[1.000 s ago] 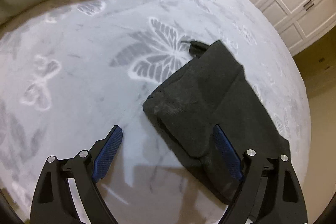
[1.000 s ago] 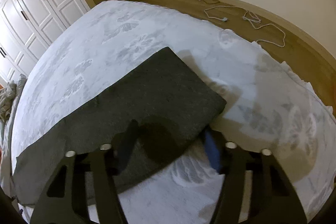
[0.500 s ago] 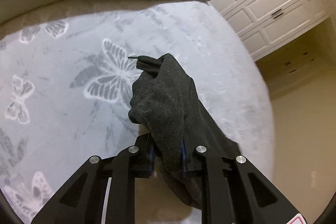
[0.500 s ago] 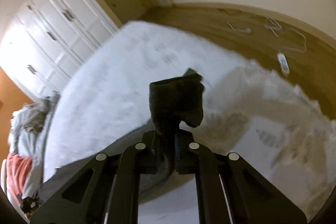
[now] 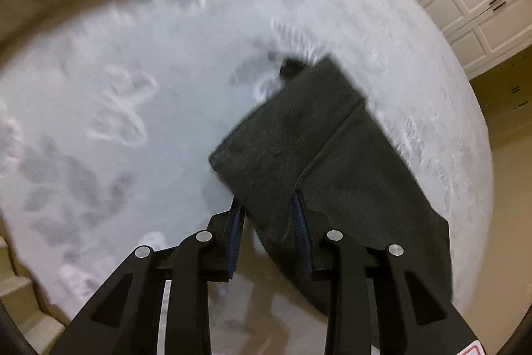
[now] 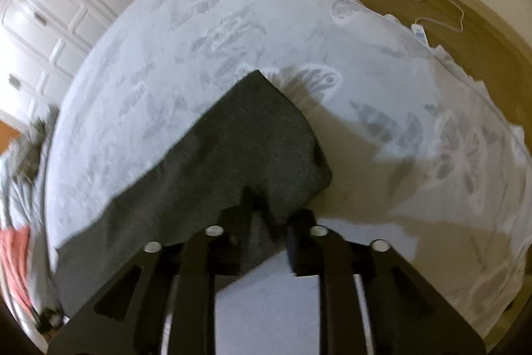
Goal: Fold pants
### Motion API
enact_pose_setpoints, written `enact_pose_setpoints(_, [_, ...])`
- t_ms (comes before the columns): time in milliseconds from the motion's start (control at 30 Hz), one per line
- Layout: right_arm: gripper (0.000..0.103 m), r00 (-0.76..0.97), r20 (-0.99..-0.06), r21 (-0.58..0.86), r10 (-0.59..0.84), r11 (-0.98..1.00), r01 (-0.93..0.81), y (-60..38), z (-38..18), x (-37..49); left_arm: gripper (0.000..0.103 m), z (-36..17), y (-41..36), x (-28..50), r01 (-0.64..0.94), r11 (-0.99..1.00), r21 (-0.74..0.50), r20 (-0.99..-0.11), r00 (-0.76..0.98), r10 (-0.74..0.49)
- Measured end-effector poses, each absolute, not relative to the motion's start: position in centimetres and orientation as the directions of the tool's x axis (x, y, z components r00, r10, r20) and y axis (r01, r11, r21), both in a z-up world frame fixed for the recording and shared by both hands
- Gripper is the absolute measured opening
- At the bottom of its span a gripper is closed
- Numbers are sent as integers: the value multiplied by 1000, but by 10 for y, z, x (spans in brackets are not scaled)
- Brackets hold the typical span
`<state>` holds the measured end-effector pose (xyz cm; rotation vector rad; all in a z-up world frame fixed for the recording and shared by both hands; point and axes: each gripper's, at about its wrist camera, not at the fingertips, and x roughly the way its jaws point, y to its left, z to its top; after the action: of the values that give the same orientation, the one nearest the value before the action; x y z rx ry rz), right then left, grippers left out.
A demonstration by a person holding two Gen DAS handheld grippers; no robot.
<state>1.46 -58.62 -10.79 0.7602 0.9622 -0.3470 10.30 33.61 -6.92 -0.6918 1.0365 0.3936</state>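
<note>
Pants now folded flat on bed; my left gripper and right gripper opening, cloth between jaws.

No text, number or brand can be read in either view. At the bottom right edge of the left wrist view, a small white sticker with a red mark sits on the left gripper, but it is cut off and unreadable.
</note>
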Motion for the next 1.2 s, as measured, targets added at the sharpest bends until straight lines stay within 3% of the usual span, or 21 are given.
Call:
enact_pose_setpoints(100, [28, 557, -829, 428, 40, 687, 588, -582, -115, 16, 25, -45, 311, 97, -539, 777, -324, -846, 533, 18])
enact_pose_setpoints(167, [5, 574, -818, 435, 32, 687, 582, -580, -115, 20, 31, -35, 290, 100, -501, 814, -294, -827, 561, 47])
enact_pose_setpoints(200, [5, 590, -807, 446, 30, 686, 575, -578, -112, 22, 38, -30, 277, 101, -474, 836, -277, -818, 573, 54])
enact_pose_setpoints(300, [5, 677, -736, 478, 15, 719, 504, -557, -72, 26, 38, -26, 235, 111, -377, 896, -235, -815, 579, 30])
enact_pose_setpoints(400, [5, 803, -577, 537, 152, 811, 232, -486, -1, 37, 38, -29, 209, 117, -325, 926, -193, -819, 573, 30])
enact_pose_setpoints(467, [6, 768, -527, 541, 365, 841, -29, -404, 27, 53, 38, -33, 190, 124, -290, 942, -171, -822, 569, 26])
enact_pose_setpoints(500, [14, 719, -534, 536, 445, 836, -119, -369, 28, 60, 38, -35, 181, 126, -271, 947, -175, -824, 566, 10])
enact_pose_setpoints(533, [31, 664, -553, 520, 503, 831, -197, -329, 24, 68, 38, -38, 175, 126, -257, 949, -184, -826, 564, -8])
enact_pose_setpoints(600, [52, 623, -624, 404, 472, 877, -260, -268, 20, 75, 38, -43, 165, 131, -209, 951, -226, -829, 554, -76])
enact_pose_setpoints(700, [52, 711, -576, 251, 403, 915, -316, -235, 38, 67, 38, -45, 152, 131, -150, 949, -276, -825, 543, -154])
enact_pose_setpoints(767, [62, 756, -556, 215, 344, 939, -269, -244, 41, 59, 41, -45, 140, 129, -102, 954, -283, -820, 542, -185])
enact_pose_setpoints(833, [64, 734, -618, 173, 282, 959, -223, -248, 27, 59, 50, -44, 126, 126, -52, 966, -254, -822, 539, -187])
enact_pose_setpoints(933, [64, 667, -715, 59, 207, 970, -237, -231, -4, 63, 51, -43, 105, 124, -4, 974, -225, -820, 540, -188])
enact_pose_setpoints(1033, [64, 573, -785, 30, 235, 939, -344, -189, -36, 69, 57, -43, 90, 122, 32, 975, -219, -824, 529, -203])
enact_pose_setpoints(1167, [64, 490, -830, 9, 265, 886, -463, -143, -66, 63, 57, -49, 80, 122, 55, 979, -196, -834, 516, -196])
enact_pose_setpoints(1200, [56, 475, -845, -13, 246, 879, -478, -135, -76, 65, 57, -49, 79, 122, 56, 980, -192, -836, 513, -194])
